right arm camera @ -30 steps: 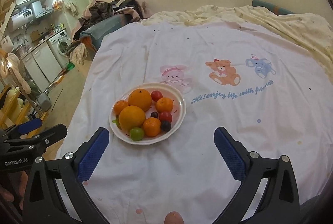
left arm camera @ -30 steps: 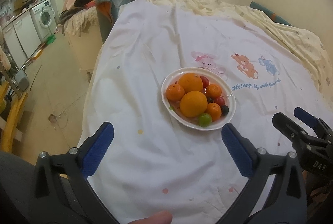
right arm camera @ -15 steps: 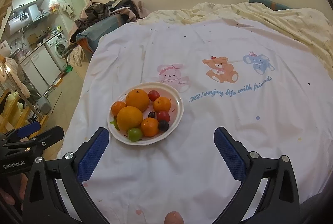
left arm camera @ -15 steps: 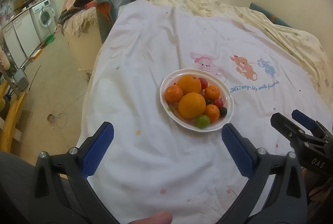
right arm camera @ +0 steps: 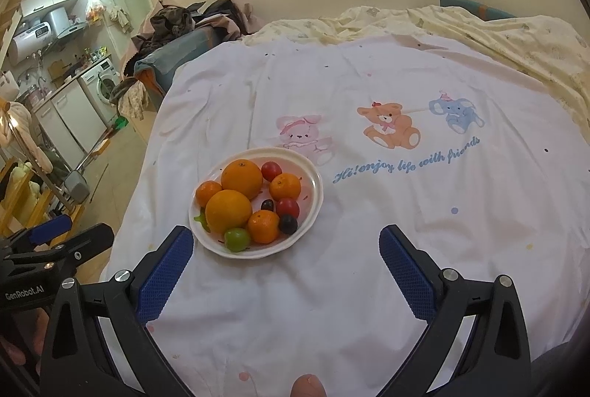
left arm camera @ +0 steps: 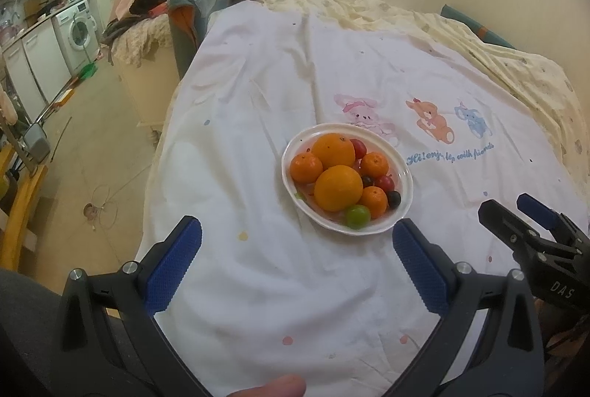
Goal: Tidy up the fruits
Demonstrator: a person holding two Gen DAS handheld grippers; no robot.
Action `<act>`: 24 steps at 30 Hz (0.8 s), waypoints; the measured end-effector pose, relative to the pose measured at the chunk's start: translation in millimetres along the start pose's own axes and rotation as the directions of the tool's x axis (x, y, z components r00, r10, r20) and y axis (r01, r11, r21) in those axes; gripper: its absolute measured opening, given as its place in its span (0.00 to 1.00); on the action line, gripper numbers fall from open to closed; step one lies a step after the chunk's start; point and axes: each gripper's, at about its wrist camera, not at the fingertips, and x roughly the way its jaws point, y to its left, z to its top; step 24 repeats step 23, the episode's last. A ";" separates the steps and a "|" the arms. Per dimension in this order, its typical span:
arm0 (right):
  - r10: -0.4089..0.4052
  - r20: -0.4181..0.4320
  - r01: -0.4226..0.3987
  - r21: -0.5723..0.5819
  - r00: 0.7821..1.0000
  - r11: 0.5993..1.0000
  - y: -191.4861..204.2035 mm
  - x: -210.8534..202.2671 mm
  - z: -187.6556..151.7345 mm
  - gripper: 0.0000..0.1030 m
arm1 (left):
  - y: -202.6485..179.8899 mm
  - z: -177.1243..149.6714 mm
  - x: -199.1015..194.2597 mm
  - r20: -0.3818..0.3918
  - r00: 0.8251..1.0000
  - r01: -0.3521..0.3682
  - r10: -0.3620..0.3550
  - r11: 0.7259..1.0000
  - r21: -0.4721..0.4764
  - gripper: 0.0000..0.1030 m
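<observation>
Left wrist view, nearest first: the left gripper (left arm camera: 297, 260) has its blue-padded fingers spread wide with nothing between them, and the right gripper (right arm camera: 285, 262) is likewise spread wide and holds nothing. Both hover over the white cartoon-printed bedsheet (left arm camera: 258, 286).

Beyond the fingertips sits the white oval plastic dish (left arm camera: 403, 172), resting on the bed, left of centre in the right wrist view. All visible fruit lies inside it: two large oranges (left arm camera: 338, 187), three small mandarins (left arm camera: 306, 168), red cherry tomatoes (right arm camera: 271, 171), dark grapes (right arm camera: 288, 224) and one green grape (left arm camera: 357, 216). No fruit shows loose on the sheet.

Compared with one second ago, the dish sits slightly lower and larger in both views, so both grippers have eased toward it; the fruit arrangement is unchanged.

This layout fits either fruit gathered for sorting out of the dish, or fruit already collected into it.
</observation>
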 end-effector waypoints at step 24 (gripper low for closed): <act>0.000 0.001 0.000 0.007 1.000 1.000 -4.5 0.5 3.0 1.00 | 2.0 0.0 1.3 -0.014 1.000 0.005 -0.005 1.000 -0.001 0.99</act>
